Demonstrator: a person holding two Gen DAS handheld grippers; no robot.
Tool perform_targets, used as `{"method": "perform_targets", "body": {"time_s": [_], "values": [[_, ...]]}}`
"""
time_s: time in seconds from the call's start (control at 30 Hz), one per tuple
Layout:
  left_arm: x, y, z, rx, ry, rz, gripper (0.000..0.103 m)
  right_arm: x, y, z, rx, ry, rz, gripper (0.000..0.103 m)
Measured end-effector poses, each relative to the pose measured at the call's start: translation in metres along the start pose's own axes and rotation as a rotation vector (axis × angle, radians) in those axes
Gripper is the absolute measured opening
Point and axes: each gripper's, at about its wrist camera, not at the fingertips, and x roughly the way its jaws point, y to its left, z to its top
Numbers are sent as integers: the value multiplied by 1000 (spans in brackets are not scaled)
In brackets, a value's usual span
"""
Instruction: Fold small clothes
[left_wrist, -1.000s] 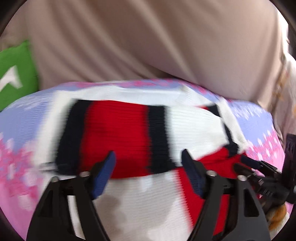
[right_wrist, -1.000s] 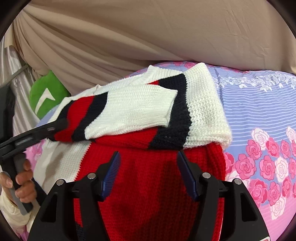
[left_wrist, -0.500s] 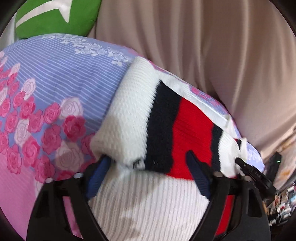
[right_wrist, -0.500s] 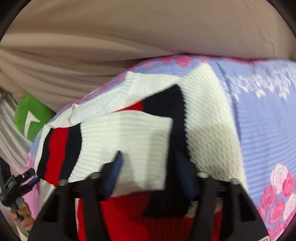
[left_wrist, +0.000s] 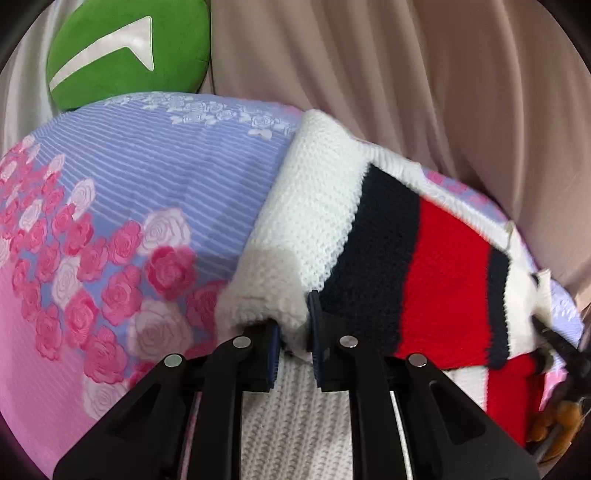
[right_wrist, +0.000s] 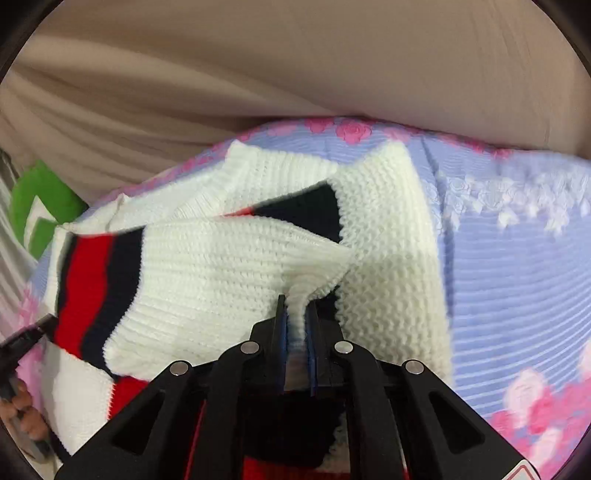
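Note:
A small knitted sweater (left_wrist: 373, 240) in white, navy and red stripes lies on the floral bedsheet (left_wrist: 147, 192), its sleeves folded over its body. My left gripper (left_wrist: 293, 332) is shut on the white knit at the sweater's left folded edge. In the right wrist view the same sweater (right_wrist: 229, 273) shows with a white sleeve cuff folded across it. My right gripper (right_wrist: 295, 321) is shut on a pinched ridge of that white cuff near the sweater's right edge. The other gripper shows at the left edge (right_wrist: 22, 339).
A green cushion (left_wrist: 125, 51) sits at the far left corner of the bed, also in the right wrist view (right_wrist: 40, 206). A beige curtain (left_wrist: 406, 74) hangs close behind the bed. The blue and pink bedsheet (right_wrist: 517, 266) spreads to the right.
Both grippers moved forward onto the sweater's folded edges and went from open to shut, each pinching white knit fabric. The left wrist view swung towards the left edge.

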Motion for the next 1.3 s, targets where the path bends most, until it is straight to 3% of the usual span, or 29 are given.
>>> {"method": "perform_targets", "body": {"time_s": [0.07,0.1,0.13,0.2,0.23,0.33,0.4,0.47,0.6,0.7,0.8,0.87,0.93,0.97,1.0,1.13,1.2,1.3], "values": [[-3,-4,-1,21,-16,17,13,-26,4,4,9,-74,70,8],[-4,-3,-2,21,-17,16,14,-33,6,3,0,-98,65,8],[-3,-2,-3,19,-20,14,15,-30,4,2,-6,-90,45,8],[-4,0,-8,23,-27,14,15,0,-7,-8,-20,16,-39,10],[-6,-1,-10,30,-35,17,15,10,-14,-14,-8,36,-35,9],[-11,-6,-15,44,-53,35,16,-26,-8,-4,48,-50,-25,19],[-17,-4,-19,35,-60,33,16,-49,16,4,19,-111,33,22],[-13,0,-16,20,-63,30,16,-52,58,14,-52,-97,126,28],[-14,-1,-17,22,-65,34,16,-4,163,18,-285,6,248,50],[-14,1,-17,18,-62,25,16,47,219,17,-399,65,245,61],[-13,2,-17,22,-59,20,17,93,249,18,-455,106,214,71],[-12,2,-16,24,-56,18,17,120,258,16,-480,149,174,73],[-12,3,-15,22,-54,15,17,129,262,13,-519,162,128,67],[-11,3,-15,21,-53,14,17,126,263,15,-541,145,128,41],[-11,3,-15,22,-53,15,17,123,267,22,-533,149,149,8],[-10,1,-15,33,-55,26,17,98,275,43,-507,32,196,7],[-9,1,-15,34,-56,29,17,109,280,45,-497,39,205,7],[-9,0,-15,37,-56,30,17,162,278,32,-515,157,107,7]]}}
